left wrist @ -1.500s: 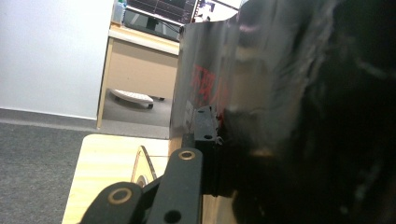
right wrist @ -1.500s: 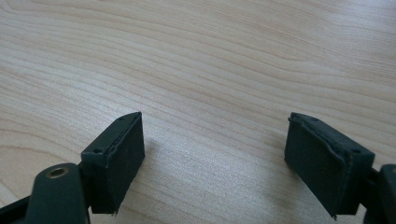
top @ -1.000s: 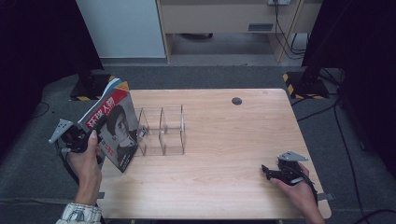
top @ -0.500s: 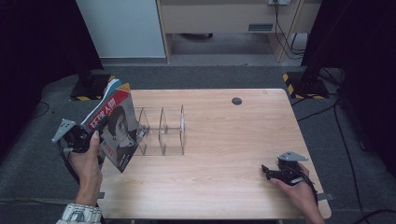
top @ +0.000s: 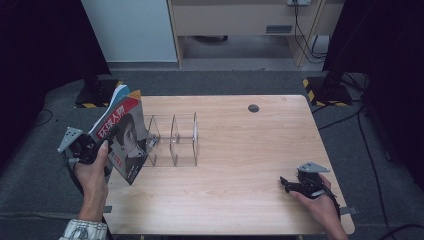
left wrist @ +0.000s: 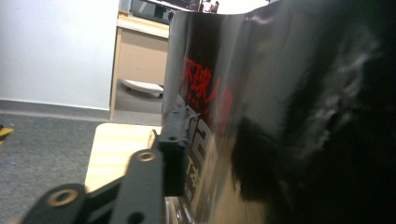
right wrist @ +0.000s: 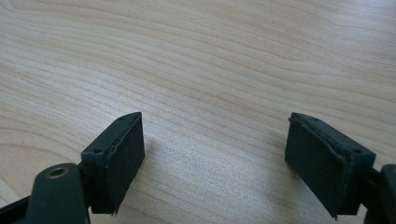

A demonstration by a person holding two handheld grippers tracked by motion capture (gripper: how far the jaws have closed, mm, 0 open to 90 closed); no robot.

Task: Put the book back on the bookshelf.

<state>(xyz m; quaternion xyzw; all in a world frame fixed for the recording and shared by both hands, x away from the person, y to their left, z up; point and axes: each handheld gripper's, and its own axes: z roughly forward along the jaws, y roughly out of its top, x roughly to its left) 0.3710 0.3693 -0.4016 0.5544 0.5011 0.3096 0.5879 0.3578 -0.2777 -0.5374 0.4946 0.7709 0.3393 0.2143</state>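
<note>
Left gripper [top: 102, 145] just opening, loosened around the magazine [top: 125, 137] leaning at the clear rack [top: 172, 140]; could slide off. Right gripper [right wrist: 215, 163] spread, idle on the table [top: 240, 200]

A wooden table [top: 240, 165] stands on grey carpet [top: 210, 82] before a beige cabinet [top: 235, 20].

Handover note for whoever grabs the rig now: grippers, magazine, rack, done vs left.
Left gripper: jaws have just been opening, magazine between them, one pad beside the cover; grip looks loosened.
Right gripper: open, nothing between the jaws, low over the table at front right.
Magazine stands tilted at the left end of the clear rack.
Done: magazine brought to the rack.
Left: probably confirm it's seated, then withdraw.
</note>
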